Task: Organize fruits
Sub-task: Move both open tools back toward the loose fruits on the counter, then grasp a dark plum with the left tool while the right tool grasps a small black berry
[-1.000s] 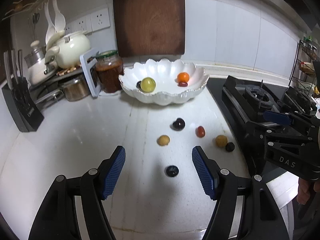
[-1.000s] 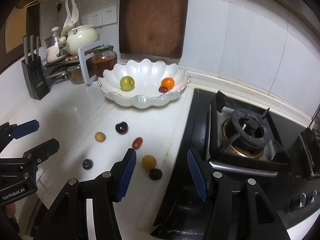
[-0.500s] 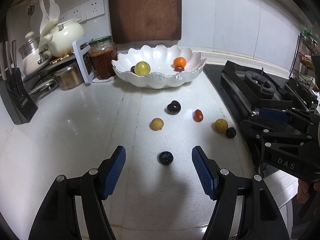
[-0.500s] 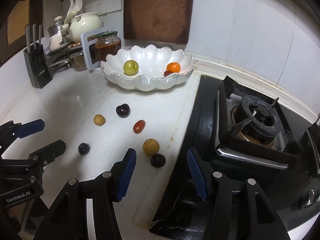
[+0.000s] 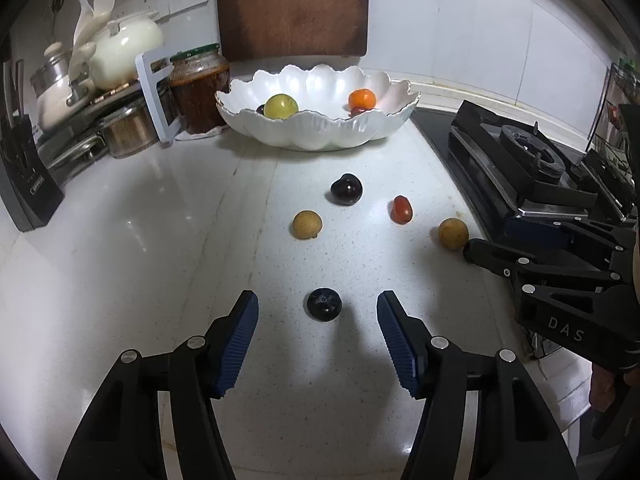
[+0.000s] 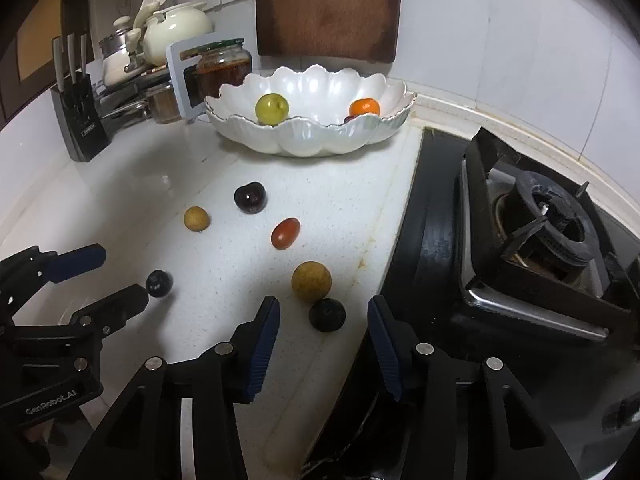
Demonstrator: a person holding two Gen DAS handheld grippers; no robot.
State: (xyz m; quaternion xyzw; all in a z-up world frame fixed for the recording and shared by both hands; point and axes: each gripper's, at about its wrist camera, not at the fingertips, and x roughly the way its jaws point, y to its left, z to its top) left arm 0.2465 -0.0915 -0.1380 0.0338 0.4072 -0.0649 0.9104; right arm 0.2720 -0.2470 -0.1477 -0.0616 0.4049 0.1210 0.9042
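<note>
A: Where do the left hand-held gripper (image 5: pixel 318 322) and its berry (image 5: pixel 324 304) stand?
B: Jaws apart, just been closing; the berry lies between the tips, untouched, on the tabletop (image 5: pixel 160 240).
A: The right hand-held gripper (image 6: pixel 323 320)?
B: Likewise narrowing, unclamped; a dark berry (image 6: pixel 327 315) sits between its tips, a longan (image 6: pixel 311 281) just beyond. The bowl (image 6: pixel 312 136) stands far ahead.

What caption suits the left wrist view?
Open left tool lined up on a blueberry, bowl beyond.

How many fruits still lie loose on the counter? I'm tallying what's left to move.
6: a dark berry before the left gripper, another before the right gripper, two tan fruits, a red one, a dark cherry.
</note>
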